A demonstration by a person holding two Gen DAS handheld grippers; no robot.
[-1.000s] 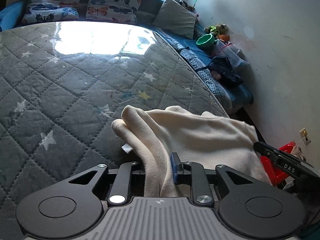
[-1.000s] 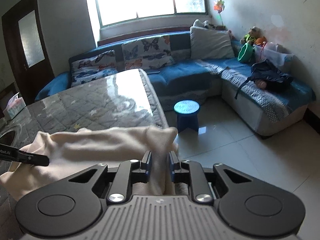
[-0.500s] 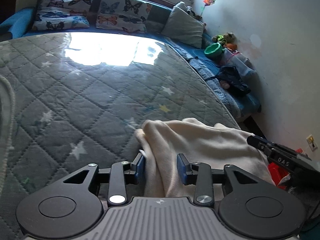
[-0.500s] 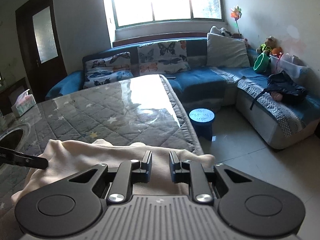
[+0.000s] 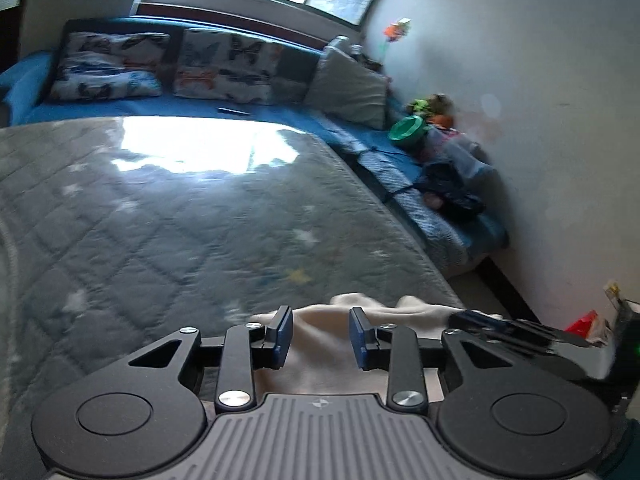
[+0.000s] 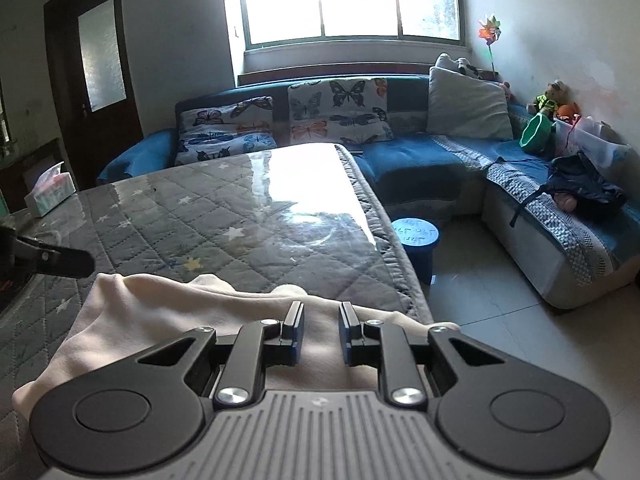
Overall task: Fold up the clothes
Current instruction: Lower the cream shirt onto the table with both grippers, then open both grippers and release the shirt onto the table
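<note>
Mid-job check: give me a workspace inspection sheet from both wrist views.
Surface: quilted star-print table cover, glare at its far end.
Job's things: cream garment bunched at the near edge.
Clutter: tissue box at the far left.
Grippers: left gripper open over the cloth, jaws just closing slightly; right gripper open, nothing pinched.
Cables: nothing seen.
Surroundings: blue sofa, blue stool, window, door.

The cream garment [image 6: 160, 312] is looking like soft, matt knit cloth. The quilted grey table cover [image 6: 208, 216] is lying under a glossy clear sheet that is reflecting the window. The right gripper [image 6: 321, 320] is showing matt black plastic with shiny metal screws.
</note>
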